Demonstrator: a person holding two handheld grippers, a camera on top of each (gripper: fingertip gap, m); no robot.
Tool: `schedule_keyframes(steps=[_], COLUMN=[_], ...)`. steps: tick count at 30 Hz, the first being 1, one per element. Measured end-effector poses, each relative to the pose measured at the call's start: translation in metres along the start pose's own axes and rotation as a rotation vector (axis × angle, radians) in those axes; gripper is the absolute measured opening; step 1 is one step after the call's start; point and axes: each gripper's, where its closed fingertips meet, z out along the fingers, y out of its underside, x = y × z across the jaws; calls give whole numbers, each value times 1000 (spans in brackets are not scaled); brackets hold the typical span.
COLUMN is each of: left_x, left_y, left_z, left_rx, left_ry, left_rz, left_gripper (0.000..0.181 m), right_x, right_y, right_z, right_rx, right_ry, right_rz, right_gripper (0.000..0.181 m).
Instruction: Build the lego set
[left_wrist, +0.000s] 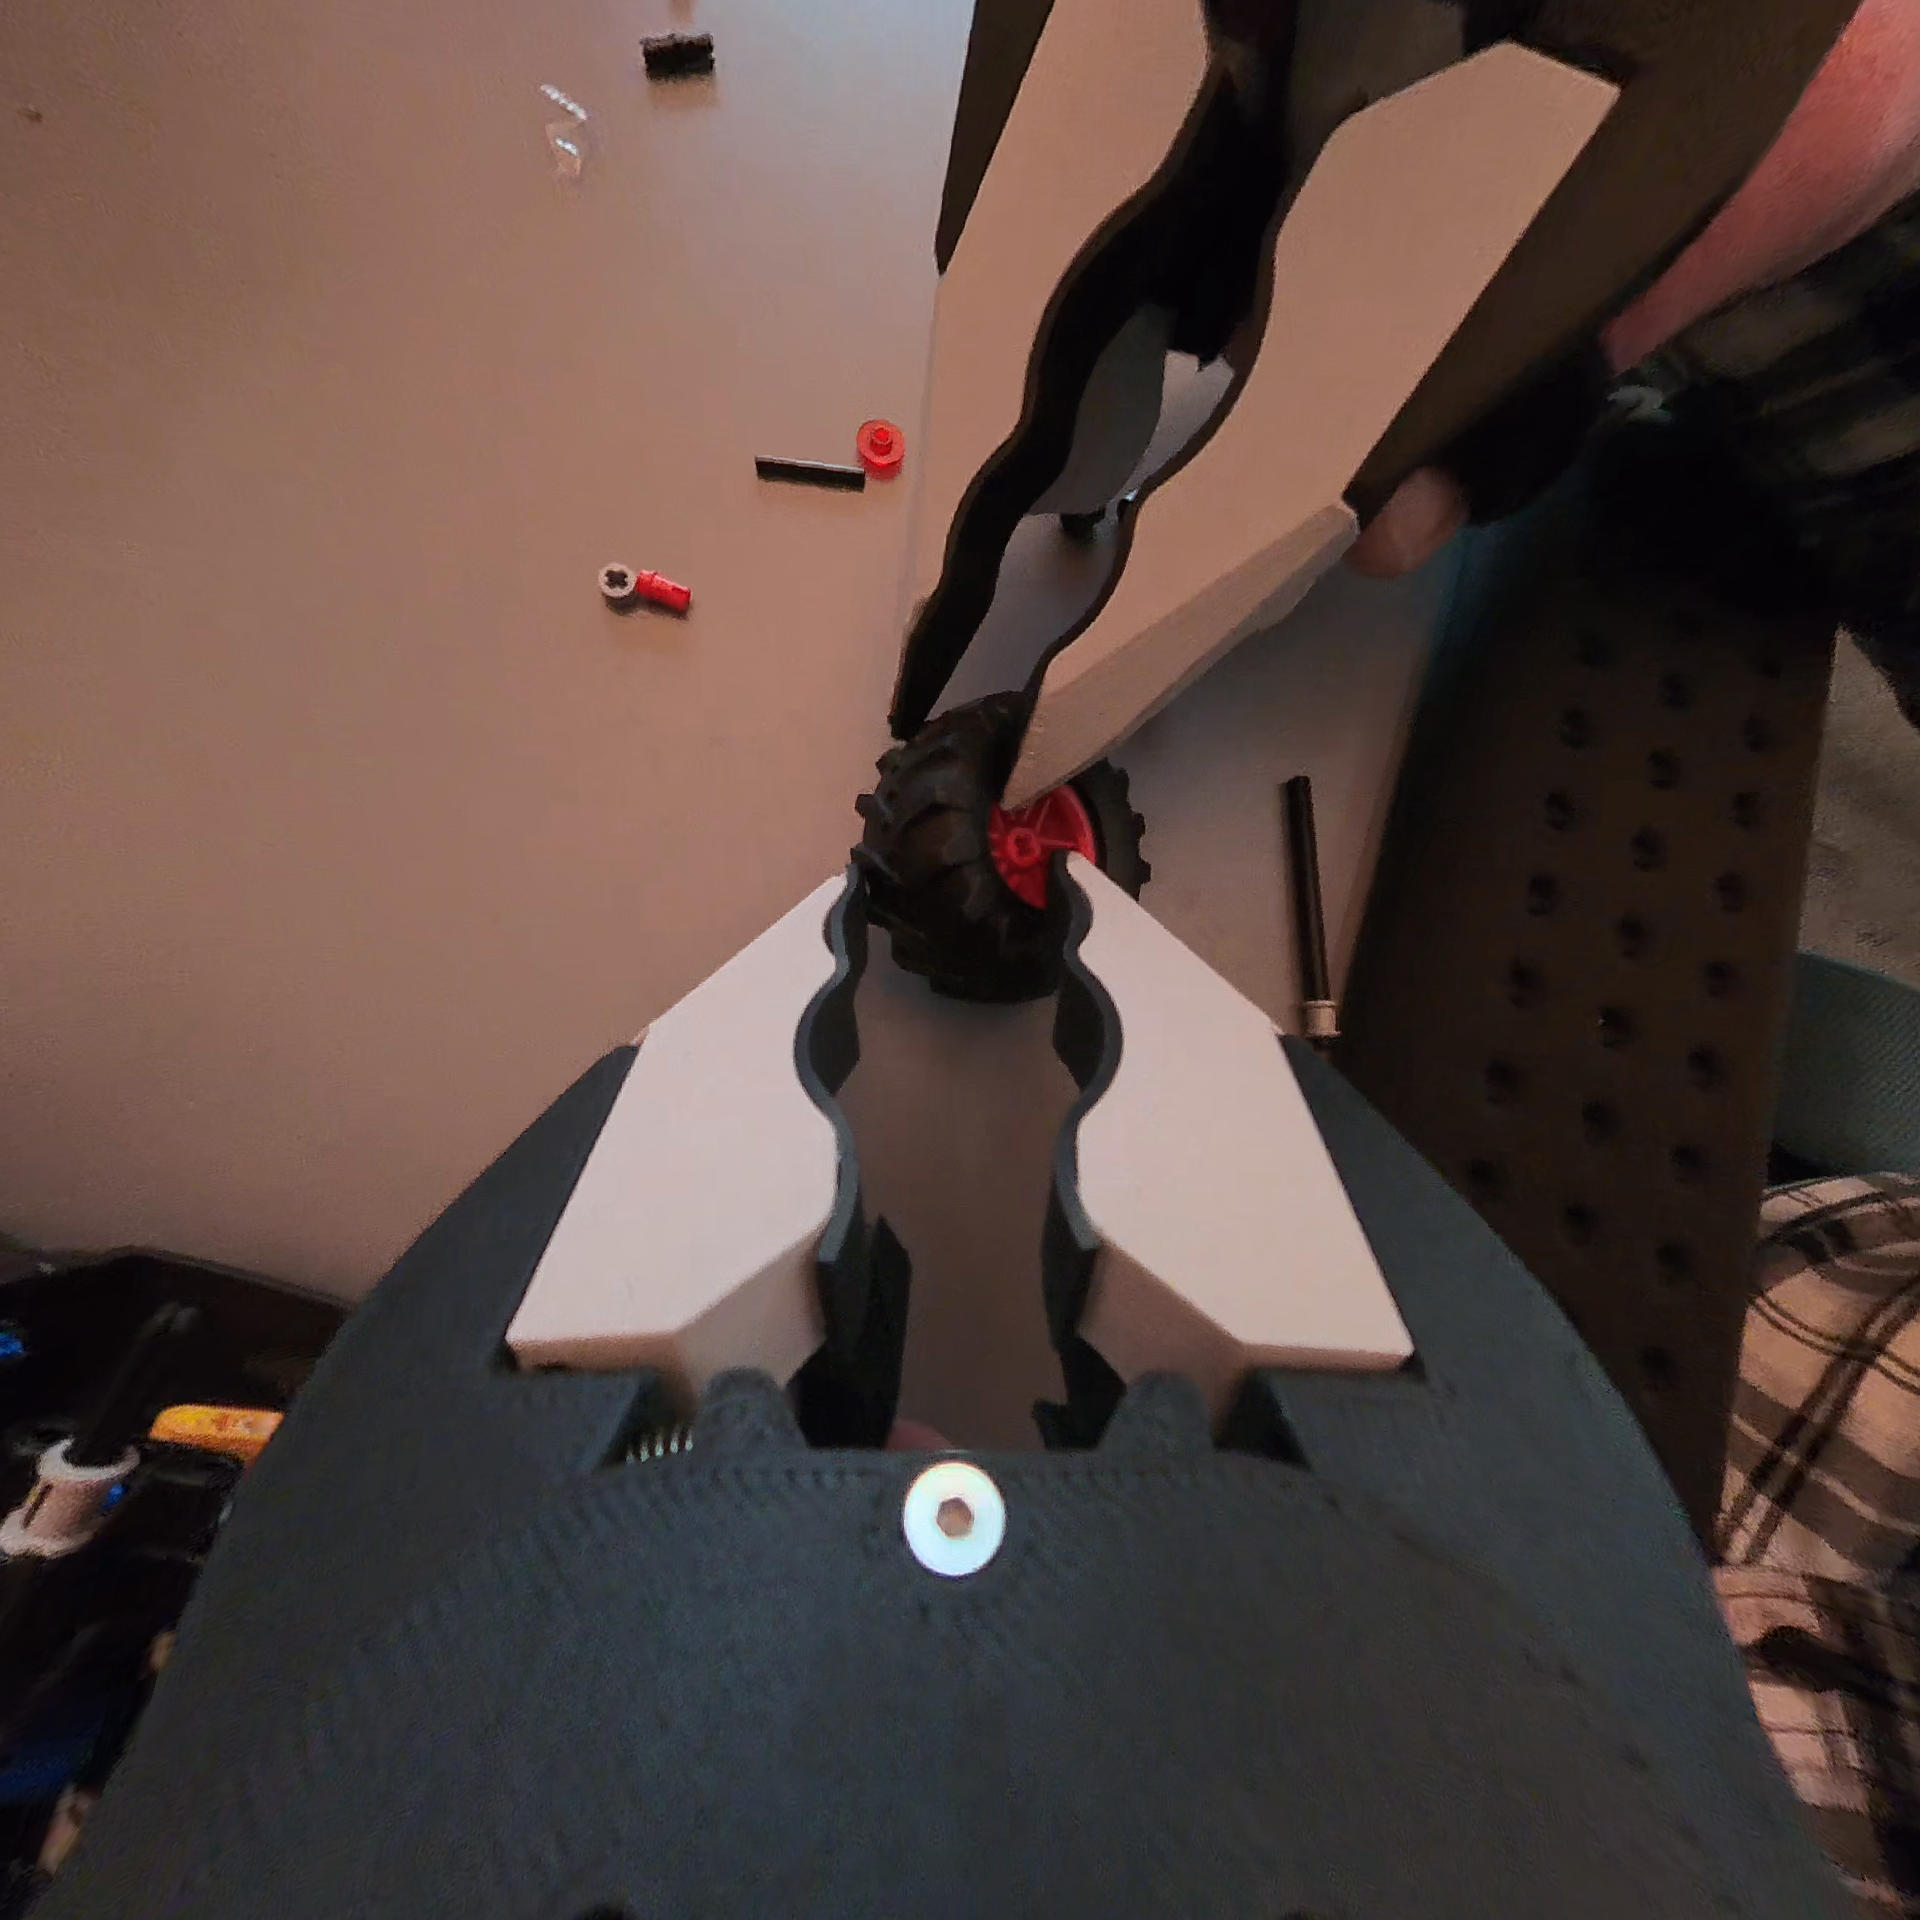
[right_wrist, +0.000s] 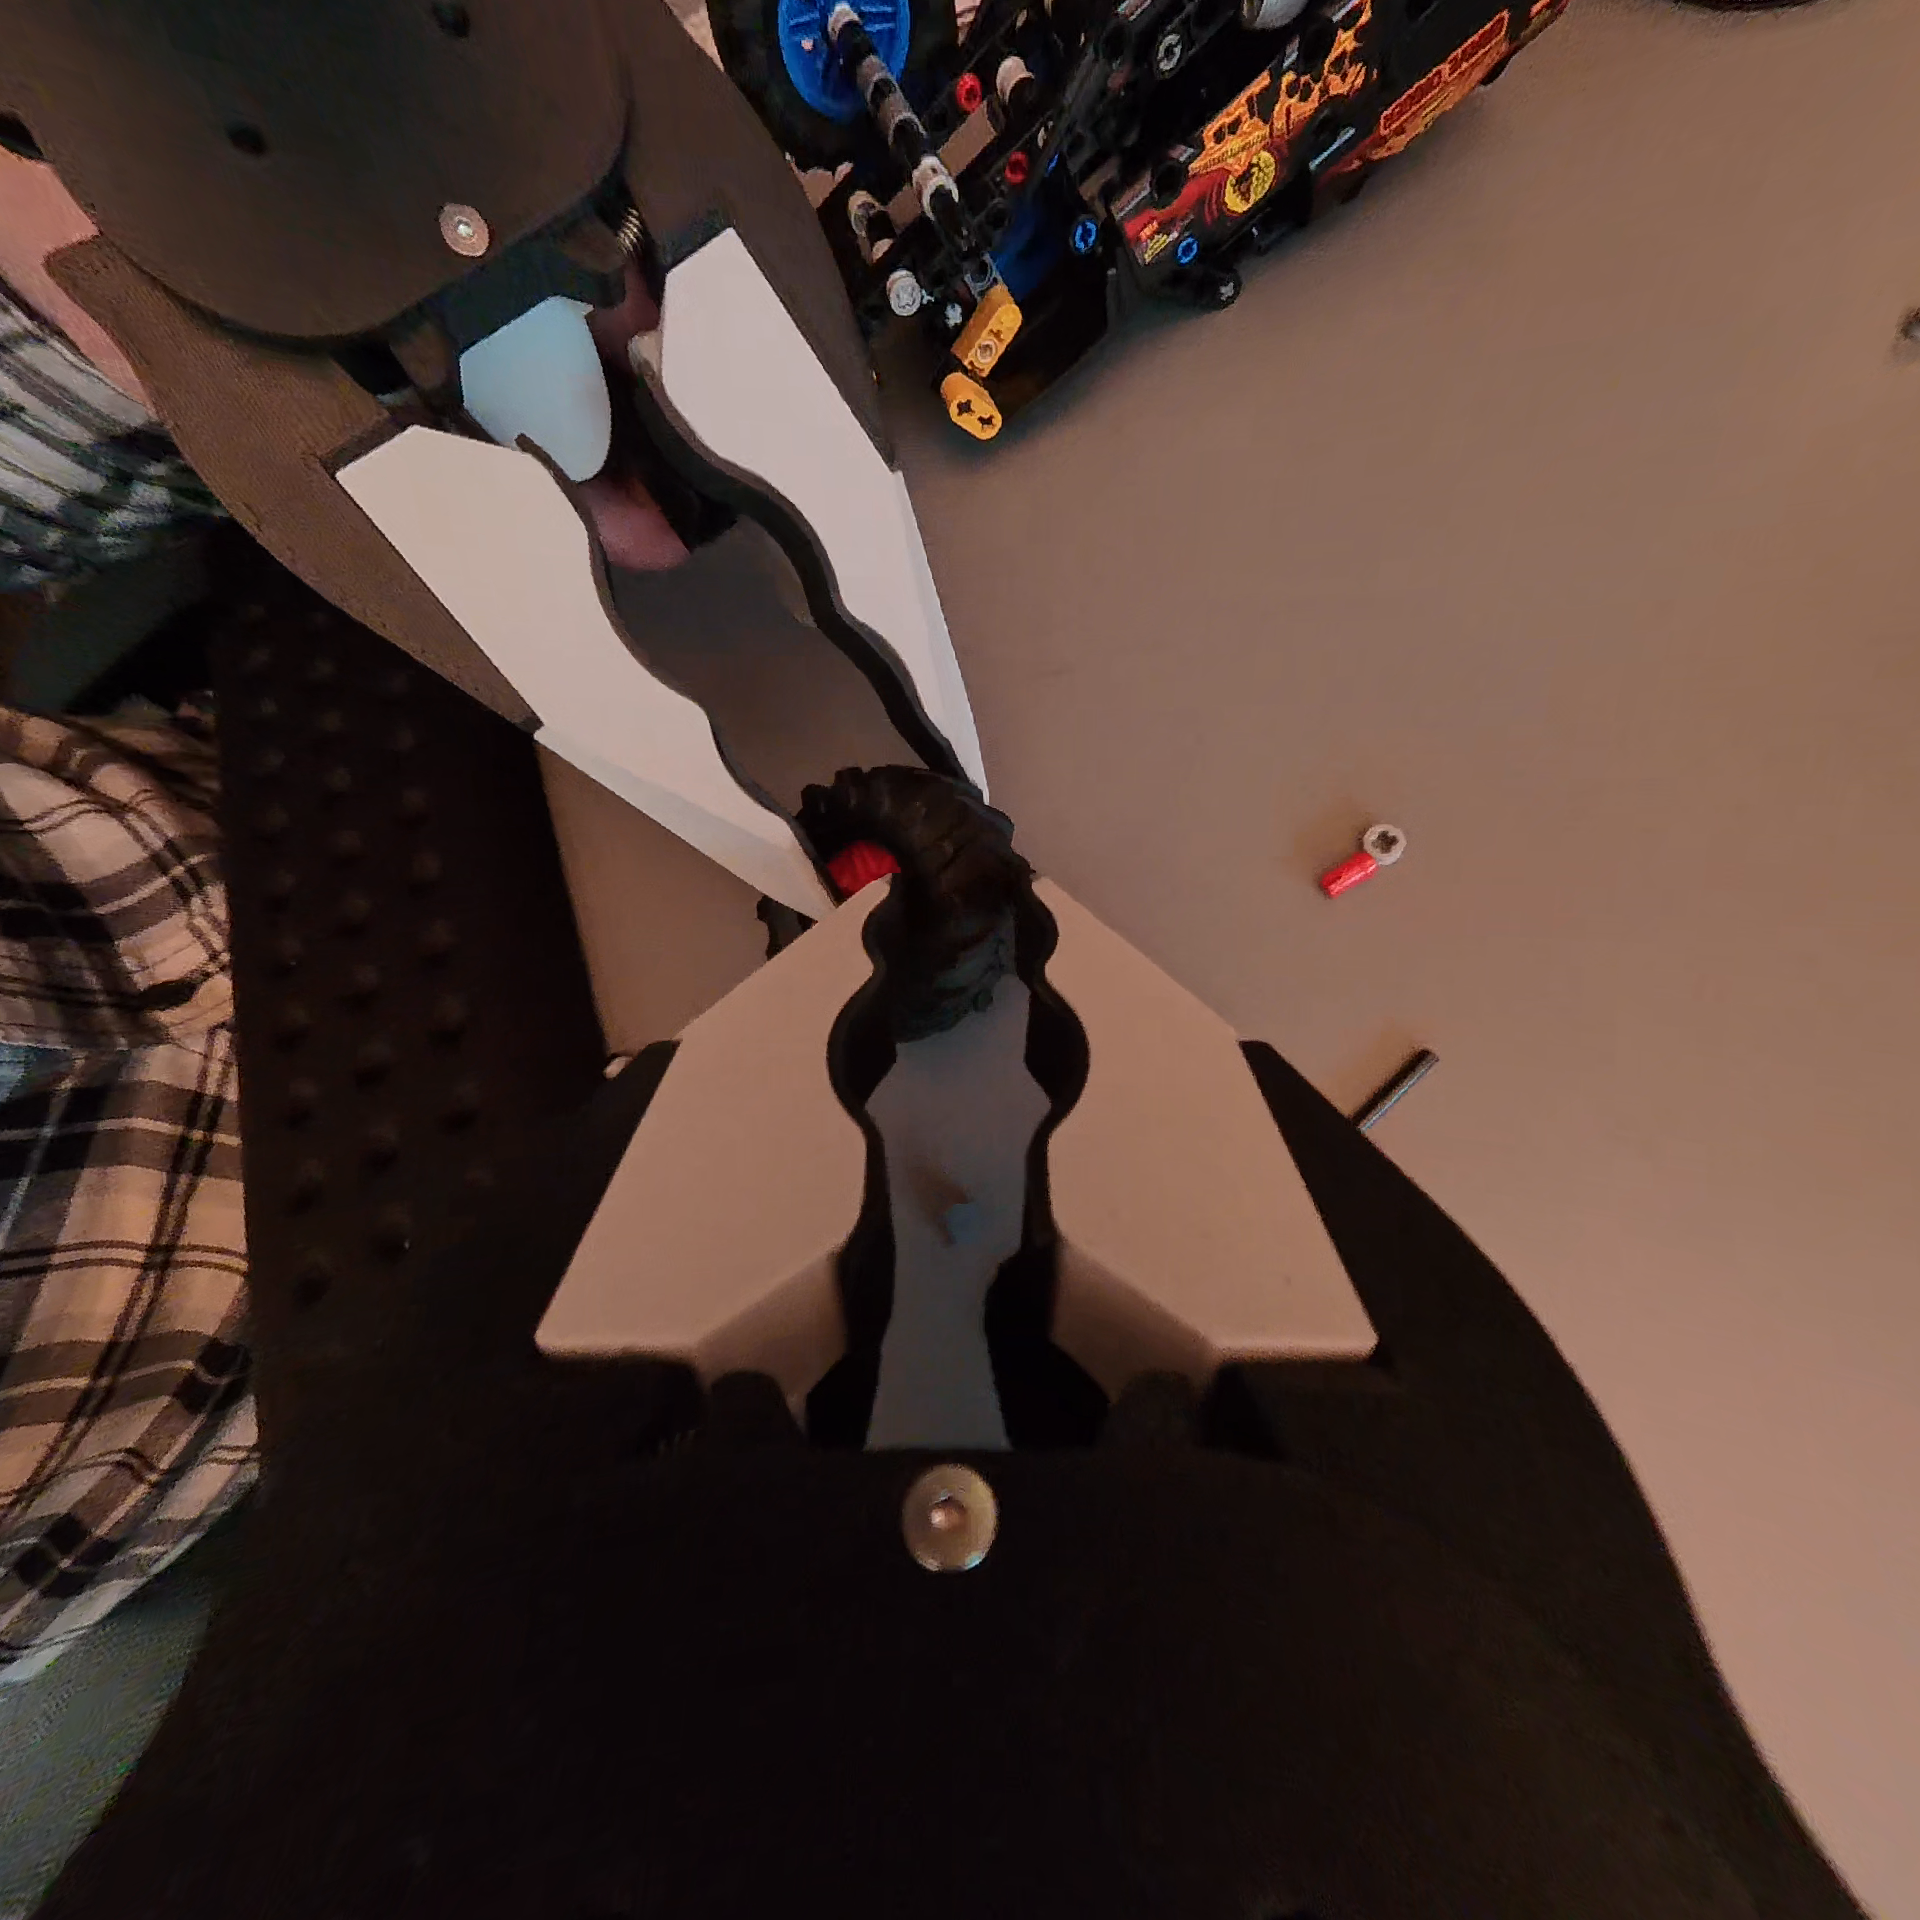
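Observation:
A black knobby tyre with a red hub (left_wrist: 940, 862) is held just above the tan table (left_wrist: 312, 623), between both grippers. My left gripper (left_wrist: 961, 883) comes from below, one finger on the tread and the other by the hub. My right gripper (left_wrist: 961, 753) comes from the upper right and its tips pinch the same wheel from above. In the right wrist view the wheel (right_wrist: 935, 842) sits between my right gripper's tips (right_wrist: 961, 899), with the left gripper (right_wrist: 899, 842) coming from the upper left. Most of the hub is hidden there.
Loose parts lie on the table: a red pin with a grey bush (left_wrist: 644, 587), a short black axle (left_wrist: 810, 470), a red round piece (left_wrist: 880, 447), a long black axle (left_wrist: 1309, 904). The partly built model (right_wrist: 1143, 156) stands at the far edge. A dark perforated panel (left_wrist: 1610, 883) borders the table. Less than 4 cm separates the two grippers' tips.

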Motion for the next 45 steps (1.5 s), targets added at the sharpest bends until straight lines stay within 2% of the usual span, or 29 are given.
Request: schedule_keyframes(steps=[6,12,17,23,31,37,41,43,45], left_x=[-3,-8,-13,-13,-16,-15,-15,-15,-15], left_y=[-1,2,3,-2,-2,-2,-2,-2,-2], left_z=[2,5,4,2,2,2,2,3,3], left_rx=[24,40,23,63,64,67,69,68,67], left_ry=[-4,3,-49,-106,-103,-97,-97,-97,-96], left_rz=[-26,-47,-5,25,19,15,16,16,18], left_gripper=[34,32,28,29,28,28,28,28,28], right_x=[5,12,18,15,16,15,15,16,32], right_y=[-2,0,1,-2,-2,-2,-2,-5,-7], right_z=[2,8,13,8,9,7,6,4,-6], right_rx=[-22,5,-85,-13,55,14,33,53,85], right_ry=[77,73,234,179,94,187,187,195,262], right_rz=[-64,-24,-180,-119,1,-121,-116,-105,-62], right_gripper=[14,12,12,13,12,11,10,0,0])
